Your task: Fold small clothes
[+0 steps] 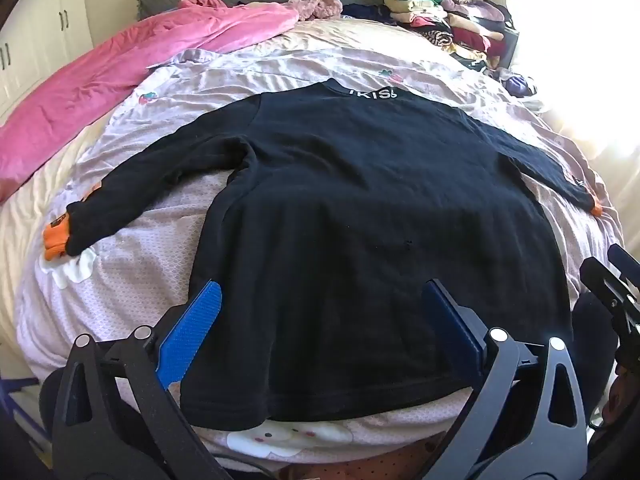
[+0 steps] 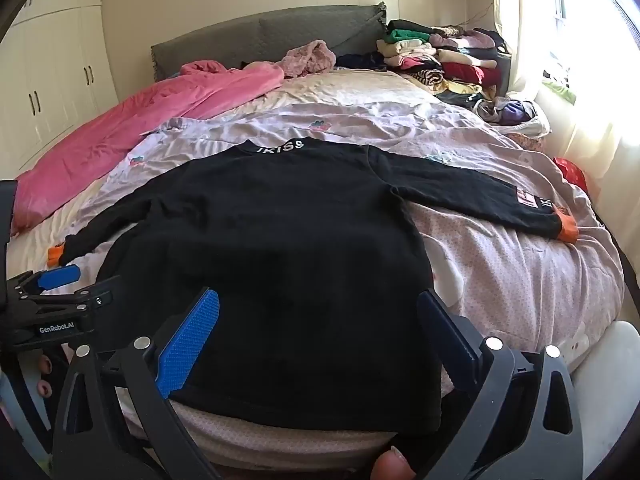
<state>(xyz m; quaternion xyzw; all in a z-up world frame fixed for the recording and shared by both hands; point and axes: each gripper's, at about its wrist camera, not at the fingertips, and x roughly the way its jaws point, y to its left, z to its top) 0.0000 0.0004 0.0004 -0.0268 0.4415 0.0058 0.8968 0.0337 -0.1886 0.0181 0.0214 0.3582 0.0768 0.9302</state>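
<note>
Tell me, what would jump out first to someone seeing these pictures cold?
A black long-sleeved top lies spread flat in the middle of the bed, sleeves out to both sides, with bright orange cuffs at their ends. Behind it on the left lies a pink blanket, and a pile of folded clothes sits at the far right by the sunlit window. In front, the left gripper and the right gripper both stand open over the top's hem.
</note>
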